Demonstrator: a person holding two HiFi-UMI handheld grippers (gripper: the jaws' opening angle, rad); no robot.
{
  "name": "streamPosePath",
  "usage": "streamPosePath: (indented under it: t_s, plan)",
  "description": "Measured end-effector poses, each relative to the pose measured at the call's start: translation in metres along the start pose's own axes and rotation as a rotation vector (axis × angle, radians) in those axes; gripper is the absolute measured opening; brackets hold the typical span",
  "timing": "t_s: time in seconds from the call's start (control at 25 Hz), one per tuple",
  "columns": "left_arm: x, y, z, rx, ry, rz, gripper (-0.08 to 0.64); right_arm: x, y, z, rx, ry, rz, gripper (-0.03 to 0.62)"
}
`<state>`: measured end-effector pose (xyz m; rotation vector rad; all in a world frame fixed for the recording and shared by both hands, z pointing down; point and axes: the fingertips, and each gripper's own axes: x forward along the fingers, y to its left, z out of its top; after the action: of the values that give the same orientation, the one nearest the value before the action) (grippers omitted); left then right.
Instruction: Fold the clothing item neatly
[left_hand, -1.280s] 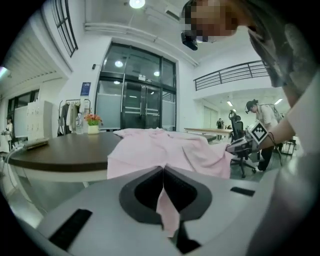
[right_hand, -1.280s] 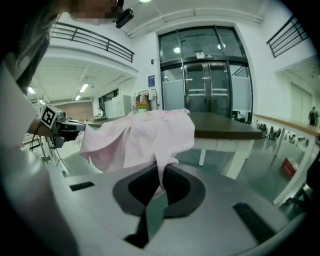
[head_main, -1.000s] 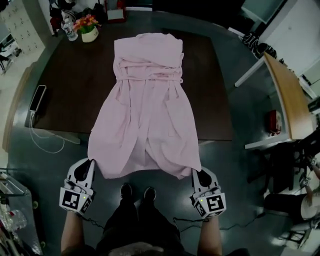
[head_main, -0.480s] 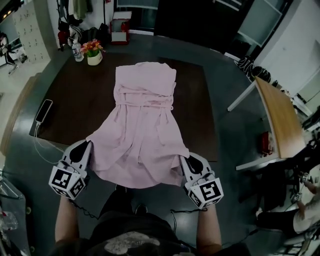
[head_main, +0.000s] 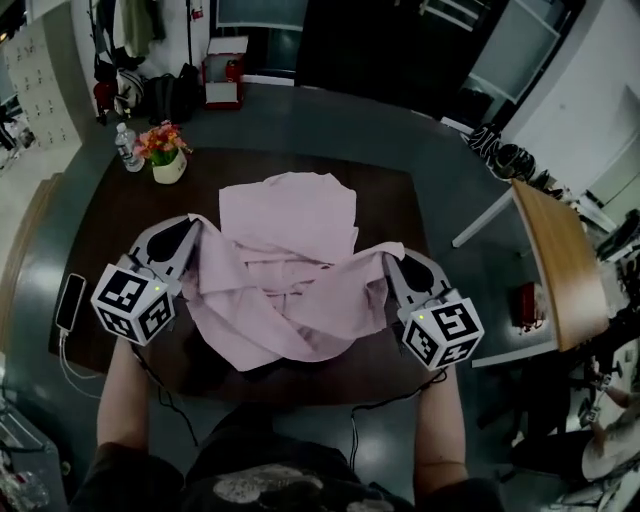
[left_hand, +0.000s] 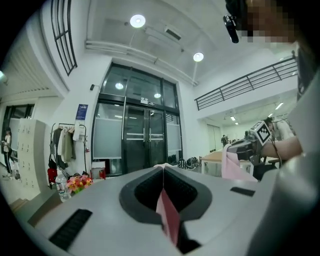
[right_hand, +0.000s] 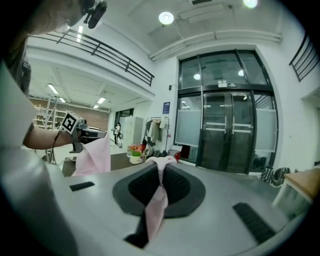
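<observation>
Indoors, dark table (head_main: 392, 205) on grey floor (head_main: 320, 118) bears the pink garment (head_main: 290, 225).

Round ceiling lights (left_hand: 137, 20) brighten both gripper views, while the head view is dim and murky, all bowed at black fisheye edges, near foregrounds perhaps slightly soft.

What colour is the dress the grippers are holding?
The dress is pale pink, plain with no pattern; it shows best in the head view.

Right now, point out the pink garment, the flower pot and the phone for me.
pink garment (head_main: 290, 212), head view, its flat, unlifted upper part.
flower pot (head_main: 168, 168), head view, the white pot body.
phone (head_main: 70, 301), head view, middle of its face.
</observation>
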<state>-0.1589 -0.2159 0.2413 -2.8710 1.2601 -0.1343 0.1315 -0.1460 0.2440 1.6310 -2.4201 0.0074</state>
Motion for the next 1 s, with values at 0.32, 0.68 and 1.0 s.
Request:
streamPosePath:
  t_s: [0.32,0.68,1.0]
  plan:
    - [0.153,0.142,0.020,-0.018,0.036,0.058,0.015,0.143,-0.144,0.030,0.112,0.044,-0.138,0.000]
    - [0.288,0.263,-0.074,-0.075,0.225,0.249,0.015,0.281,-0.308,-0.061,0.183,0.232,-0.252,0.000]
    - [0.336,0.265,-0.160,-0.056,0.321,0.197,0.015,0.321,-0.345,-0.162,0.266,0.307,-0.290,0.000]
